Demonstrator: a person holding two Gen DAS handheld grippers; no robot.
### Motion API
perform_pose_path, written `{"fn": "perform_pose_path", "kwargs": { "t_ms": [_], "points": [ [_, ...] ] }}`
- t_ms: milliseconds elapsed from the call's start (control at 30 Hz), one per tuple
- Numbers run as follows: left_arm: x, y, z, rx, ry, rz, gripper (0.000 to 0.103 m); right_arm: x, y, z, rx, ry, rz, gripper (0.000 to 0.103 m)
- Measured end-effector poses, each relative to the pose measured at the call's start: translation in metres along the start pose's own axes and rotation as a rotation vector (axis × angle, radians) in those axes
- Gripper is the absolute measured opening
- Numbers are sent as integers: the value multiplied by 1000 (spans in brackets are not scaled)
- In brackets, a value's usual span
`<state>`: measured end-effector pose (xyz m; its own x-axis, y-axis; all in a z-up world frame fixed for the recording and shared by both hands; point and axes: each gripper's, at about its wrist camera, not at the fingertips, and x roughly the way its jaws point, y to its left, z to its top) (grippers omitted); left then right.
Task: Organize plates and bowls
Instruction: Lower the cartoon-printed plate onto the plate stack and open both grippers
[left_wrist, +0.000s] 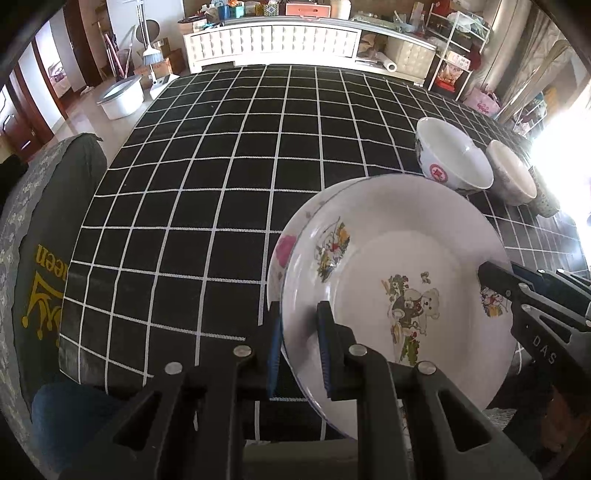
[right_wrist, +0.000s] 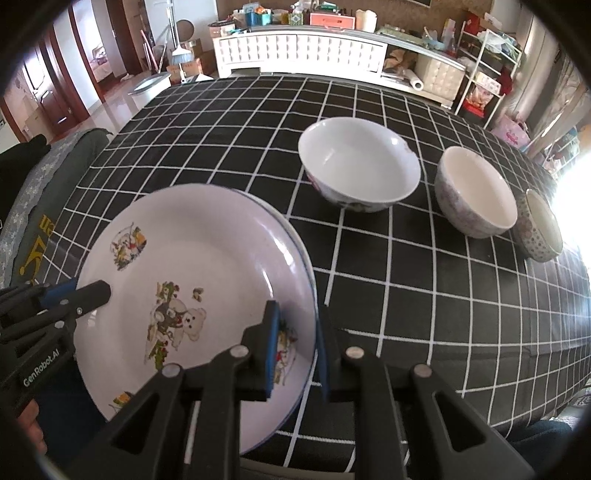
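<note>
Closest to me, the left tongs (left_wrist: 300, 343) are clamped on the near left rim of the plate (left_wrist: 373, 258), one blue pad under the rim and the other on its inner face. My right tongs (right_wrist: 297, 345) are clamped on the same plate's right rim, so both pairs hold it between them, tilted a little, above the black bench (right_wrist: 406, 295) with its white grid cloth. It is white, printed with a teddy bear in the middle and small cartoon figures round the edge. A second plate (left_wrist: 284, 251) with a pink flower on its rim shows just behind it at the left, close under it; whether the two touch I cannot tell. Farther along the bench to the right, three bowls stand upright in a row: a large white bowl (right_wrist: 358, 166) nearest the plates, a medium bowl (right_wrist: 476, 192) with a pale patterned outside beside it, and a small speckled bowl (right_wrist: 541, 225) next, at the far right against the window glare.
</note>
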<state>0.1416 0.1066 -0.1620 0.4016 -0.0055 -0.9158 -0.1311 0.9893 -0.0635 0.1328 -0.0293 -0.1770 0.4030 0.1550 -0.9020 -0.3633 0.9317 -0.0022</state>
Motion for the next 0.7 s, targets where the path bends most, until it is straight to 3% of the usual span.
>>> {"fn": "perform_pose_path", "kwargs": {
  "t_ms": [400,700],
  "points": [
    [-4,-16,16,67,-54,-25,12,9,3,7,-44,6,-46,21],
    [12,-22,13,61,-4,-50,12,0,0,13,-28,-29,-4,21]
  ]
}}
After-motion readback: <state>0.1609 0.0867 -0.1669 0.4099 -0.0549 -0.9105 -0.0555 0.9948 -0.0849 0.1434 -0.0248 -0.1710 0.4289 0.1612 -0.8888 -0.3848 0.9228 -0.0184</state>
